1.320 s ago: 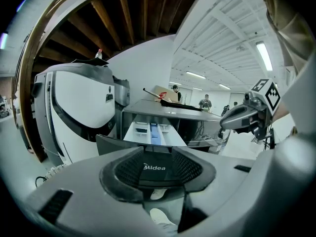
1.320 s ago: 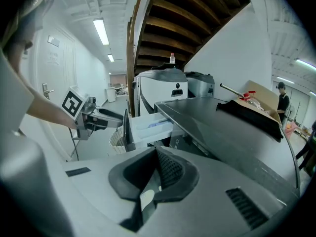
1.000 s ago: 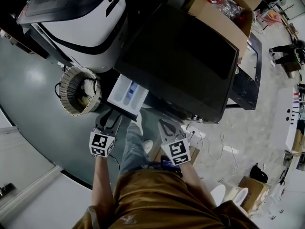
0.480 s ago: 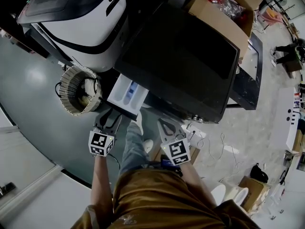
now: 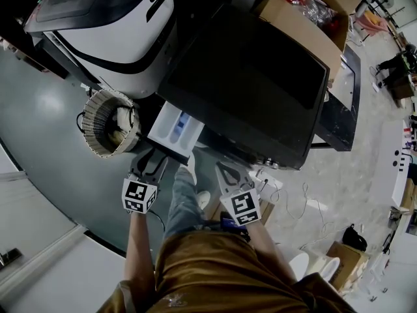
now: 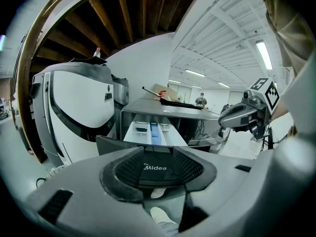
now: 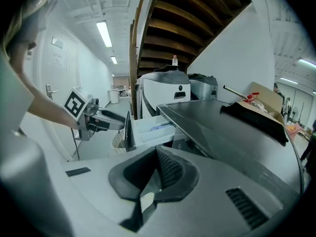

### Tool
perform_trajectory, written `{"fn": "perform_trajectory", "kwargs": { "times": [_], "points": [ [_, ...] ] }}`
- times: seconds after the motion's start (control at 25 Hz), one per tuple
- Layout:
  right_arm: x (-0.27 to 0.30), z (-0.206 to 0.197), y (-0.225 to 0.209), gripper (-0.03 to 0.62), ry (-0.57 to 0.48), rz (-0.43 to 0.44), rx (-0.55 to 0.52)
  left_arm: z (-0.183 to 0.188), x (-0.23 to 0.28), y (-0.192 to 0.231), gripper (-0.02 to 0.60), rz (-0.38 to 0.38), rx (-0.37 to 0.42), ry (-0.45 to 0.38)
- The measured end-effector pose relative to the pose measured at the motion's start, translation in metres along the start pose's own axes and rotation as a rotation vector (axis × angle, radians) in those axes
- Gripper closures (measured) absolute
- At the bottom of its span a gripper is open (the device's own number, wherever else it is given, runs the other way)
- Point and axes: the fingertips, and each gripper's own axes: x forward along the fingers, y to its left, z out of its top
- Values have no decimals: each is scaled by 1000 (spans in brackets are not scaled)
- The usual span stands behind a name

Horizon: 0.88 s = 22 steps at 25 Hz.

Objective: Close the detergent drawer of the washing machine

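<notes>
**A:** So where's the detergent drawer sitting right now?

**B:** It's sticking way out of the near-left corner of the washing machine. White compartments and a blue insert are showing, and its dark front panel is facing the person.

**A:** And the left gripper?

**B:** It's pointing straight at that panel, tips right up at it. Its jaws are spreading apart, and the panel is showing in the gap between them. The pads aren't pressing on it.

**A:** Right one doing anything?

**B:** The right gripper is hanging to the right of the drawer, near the machine's front and apart from the drawer. Its jaws are sitting pinched together with nothing in them.

**A:** Anything else around?

**B:** A woven basket is standing on the floor just left of the drawer. A big white machine is sitting farther off on the left. A cardboard box is lying at the far right, past the washer's dark top.
</notes>
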Motion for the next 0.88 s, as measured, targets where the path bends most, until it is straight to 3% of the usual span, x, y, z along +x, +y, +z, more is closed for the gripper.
{"fn": "perform_trajectory", "kwargs": {
  "times": [0.88],
  "points": [
    [1, -5, -5, 582, 9, 3, 10, 9, 13, 2, 387, 15, -16, -11]
  ]
}}
